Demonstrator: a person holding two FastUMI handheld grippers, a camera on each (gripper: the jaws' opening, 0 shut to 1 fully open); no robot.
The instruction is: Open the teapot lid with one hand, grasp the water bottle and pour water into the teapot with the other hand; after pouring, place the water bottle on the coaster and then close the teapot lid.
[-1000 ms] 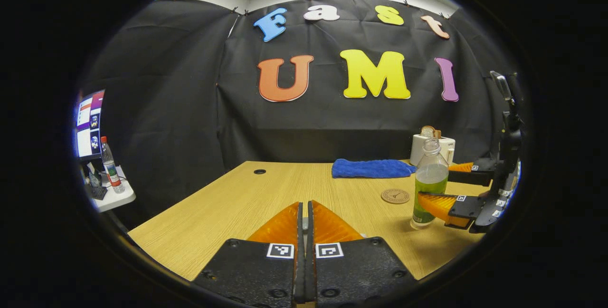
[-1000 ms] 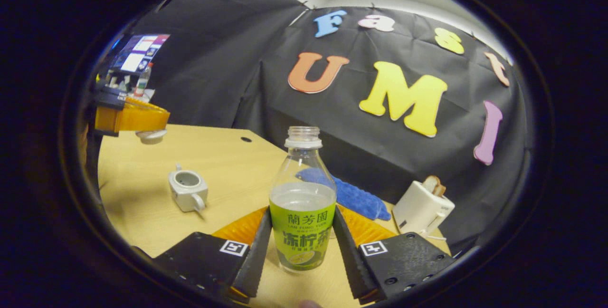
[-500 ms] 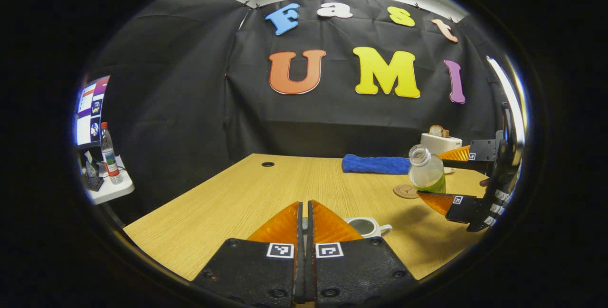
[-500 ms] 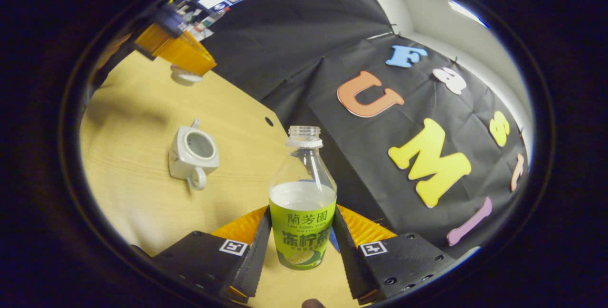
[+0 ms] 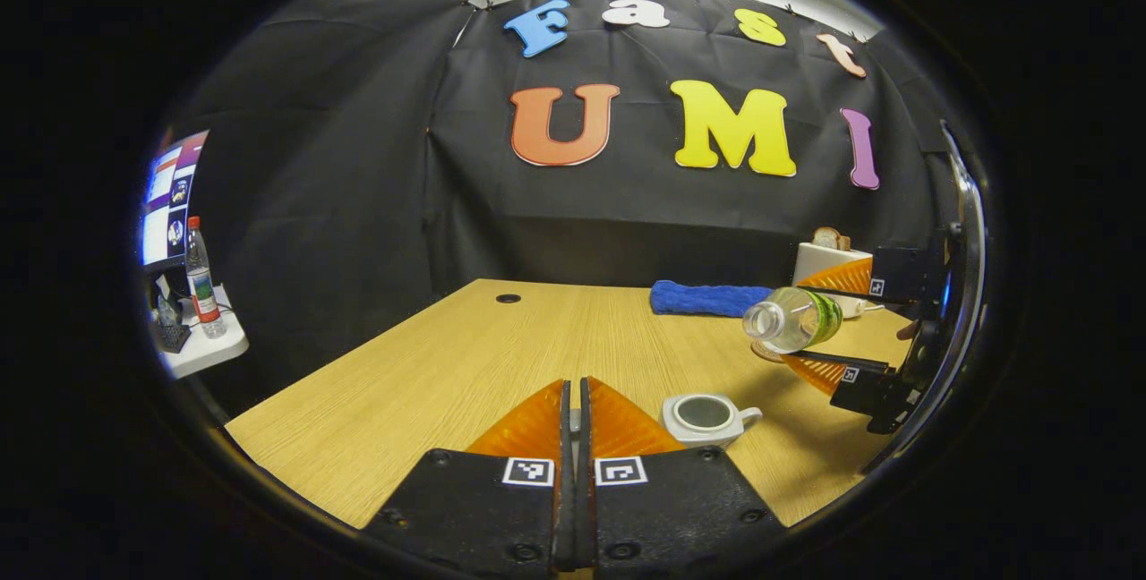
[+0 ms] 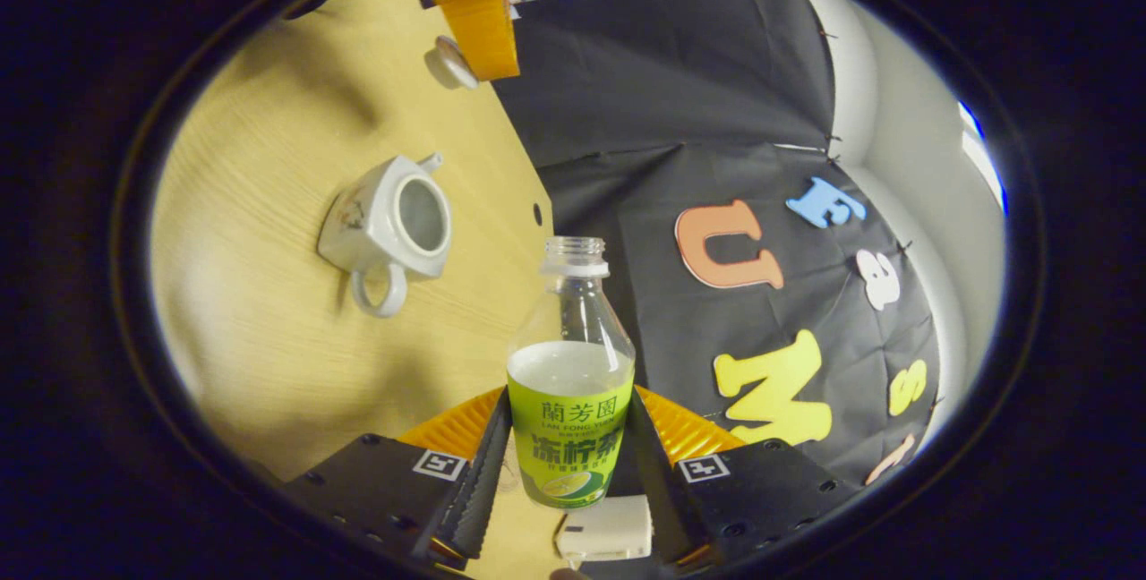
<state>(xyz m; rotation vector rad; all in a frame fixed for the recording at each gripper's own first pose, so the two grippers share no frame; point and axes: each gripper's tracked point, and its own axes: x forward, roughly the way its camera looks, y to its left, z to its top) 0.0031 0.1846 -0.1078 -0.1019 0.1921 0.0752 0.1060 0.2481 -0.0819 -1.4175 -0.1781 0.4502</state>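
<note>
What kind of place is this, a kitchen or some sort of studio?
Probably a recording booth for practising household chores, not a real kitchen. Black cloth walls in a lone wooden table set with a teapot and a toaster, and a monitor glows on a side desk.

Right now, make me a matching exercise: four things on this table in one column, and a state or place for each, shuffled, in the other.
Things:
1. water bottle
2. teapot
3. teapot lid
4. blue cloth

States:
A. open-topped on the table
B. lying near the back wall
C. tipped sideways in the right hand-held gripper
D. held up by the left hand-held gripper

Pairs: 1-C, 2-A, 3-D, 4-B
</note>
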